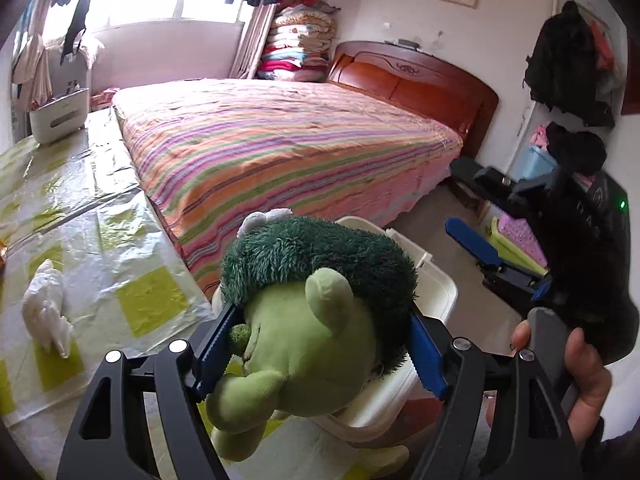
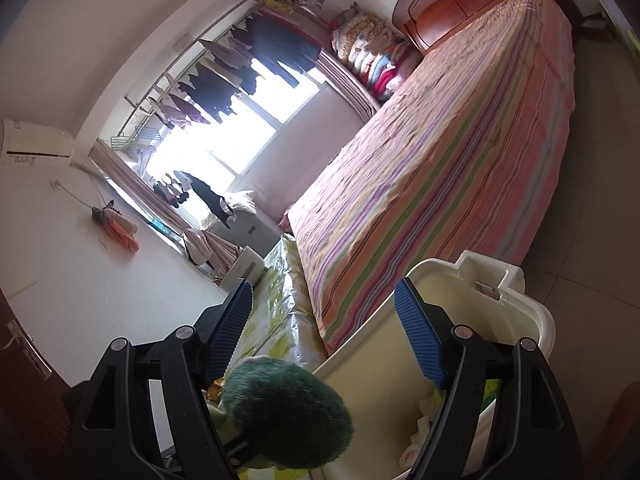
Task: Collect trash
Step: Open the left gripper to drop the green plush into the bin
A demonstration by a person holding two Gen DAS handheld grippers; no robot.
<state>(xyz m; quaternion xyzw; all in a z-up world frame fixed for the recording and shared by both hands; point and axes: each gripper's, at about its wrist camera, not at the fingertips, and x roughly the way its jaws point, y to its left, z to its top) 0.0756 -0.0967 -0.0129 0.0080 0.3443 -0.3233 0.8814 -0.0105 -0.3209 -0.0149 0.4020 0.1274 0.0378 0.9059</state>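
— Item one? 
— A green plush toy with dark green furry hair [image 1: 316, 300] is clamped between the left gripper [image 1: 320, 344] fingers, above a cream plastic bin [image 1: 436, 292].

— Beyond? 
— A crumpled white tissue [image 1: 46, 308] is seen far left on a yellow-checked plastic sheet [image 1: 120, 248]. The right gripper [image 2: 320, 332] is spread wide, nothing held.

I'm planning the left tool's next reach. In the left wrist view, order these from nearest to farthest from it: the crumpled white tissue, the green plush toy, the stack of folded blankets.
1. Green plush toy: clamped between the left tool fingers.
2. Crumpled white tissue: to the left, on the plastic-covered surface.
3. Stack of folded blankets: far back, against the wall beside the headboard.
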